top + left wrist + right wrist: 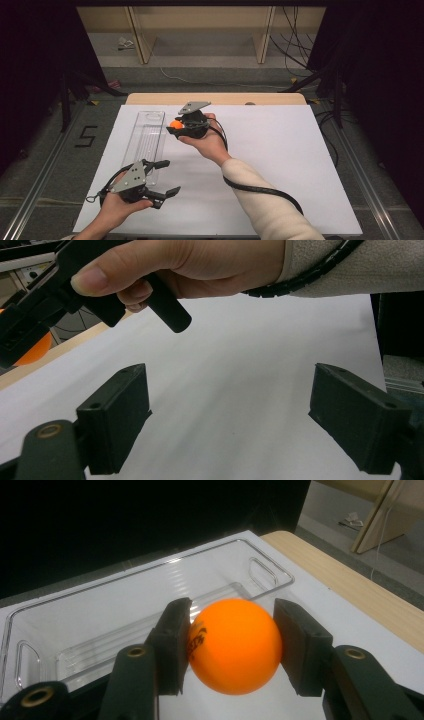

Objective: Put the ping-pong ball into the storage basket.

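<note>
An orange ball sits between the jaws of my right gripper, which is shut on it. In the high view the right gripper holds the ball beside the right wall of a clear plastic tray, near its far end. The tray looks empty and lies lengthwise on the white table cover. My left gripper is open near the tray's near end, jaws wide apart with nothing between them. In the left gripper view its own gripper faces bare white cover, with the right hand above.
A white cover lies over the wooden table, whose far edge shows. A black cable trails along the right sleeve. Dark stands and cables flank the table on the floor. Wooden shelf legs stand beyond.
</note>
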Tool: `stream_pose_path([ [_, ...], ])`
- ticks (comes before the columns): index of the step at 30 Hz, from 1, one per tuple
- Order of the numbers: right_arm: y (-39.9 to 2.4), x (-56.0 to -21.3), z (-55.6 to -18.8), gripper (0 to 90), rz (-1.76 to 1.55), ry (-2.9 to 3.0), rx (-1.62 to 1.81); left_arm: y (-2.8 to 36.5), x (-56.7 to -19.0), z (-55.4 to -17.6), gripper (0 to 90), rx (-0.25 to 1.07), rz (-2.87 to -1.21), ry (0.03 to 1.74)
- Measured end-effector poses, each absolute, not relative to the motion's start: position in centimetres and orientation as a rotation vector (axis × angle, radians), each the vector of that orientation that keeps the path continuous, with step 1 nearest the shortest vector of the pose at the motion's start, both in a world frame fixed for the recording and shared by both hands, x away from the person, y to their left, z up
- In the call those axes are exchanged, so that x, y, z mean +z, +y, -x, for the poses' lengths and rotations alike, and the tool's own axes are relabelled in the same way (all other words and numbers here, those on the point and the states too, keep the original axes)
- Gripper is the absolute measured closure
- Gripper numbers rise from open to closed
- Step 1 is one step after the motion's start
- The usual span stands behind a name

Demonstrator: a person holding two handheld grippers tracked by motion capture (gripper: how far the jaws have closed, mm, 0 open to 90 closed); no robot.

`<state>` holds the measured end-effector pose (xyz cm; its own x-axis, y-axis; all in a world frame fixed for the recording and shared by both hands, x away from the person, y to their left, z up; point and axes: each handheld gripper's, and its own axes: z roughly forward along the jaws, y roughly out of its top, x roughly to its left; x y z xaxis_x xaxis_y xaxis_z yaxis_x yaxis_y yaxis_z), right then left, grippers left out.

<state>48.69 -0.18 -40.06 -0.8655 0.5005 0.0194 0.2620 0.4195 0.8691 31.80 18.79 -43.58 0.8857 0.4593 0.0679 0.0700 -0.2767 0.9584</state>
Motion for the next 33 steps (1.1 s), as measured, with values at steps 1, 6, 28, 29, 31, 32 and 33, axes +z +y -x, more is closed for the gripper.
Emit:
stream_pose_path([
  [1, -0.1, -40.1, -48.7, 51.4, -0.669, 2.433, 1.425, 18.8, -43.6, -31.8, 15.8, 0.394, -1.829, 0.396],
  [6, 0.3, -39.9, -48.8, 51.4, -0.659, 2.439, 1.423, 18.8, -43.6, -31.8, 15.9, 0.391, -1.829, 0.396],
  [28, 2.3, -39.8, -49.1, 51.4, -0.622, 2.464, 1.413, 18.8, -43.6, -31.7, 16.0, 0.391, -1.834, 0.393],
  [29, 2.4, -39.8, -49.1, 51.4, -0.617, 2.467, 1.412, 18.8, -43.6, -31.7, 16.0, 0.392, -1.834, 0.393],
  [31, 2.7, -39.7, -49.1, 51.4, -0.614, 2.468, 1.412, 18.8, -43.6, -31.7, 16.0, 0.392, -1.835, 0.391],
  [32, 2.8, -39.7, -49.2, 51.4, -0.607, 2.473, 1.408, 18.8, -43.6, -31.7, 16.0, 0.392, -1.835, 0.389],
  [33, 2.9, -39.7, -49.2, 51.4, -0.606, 2.477, 1.406, 18.8, -43.6, -31.7, 16.0, 0.392, -1.835, 0.389],
])
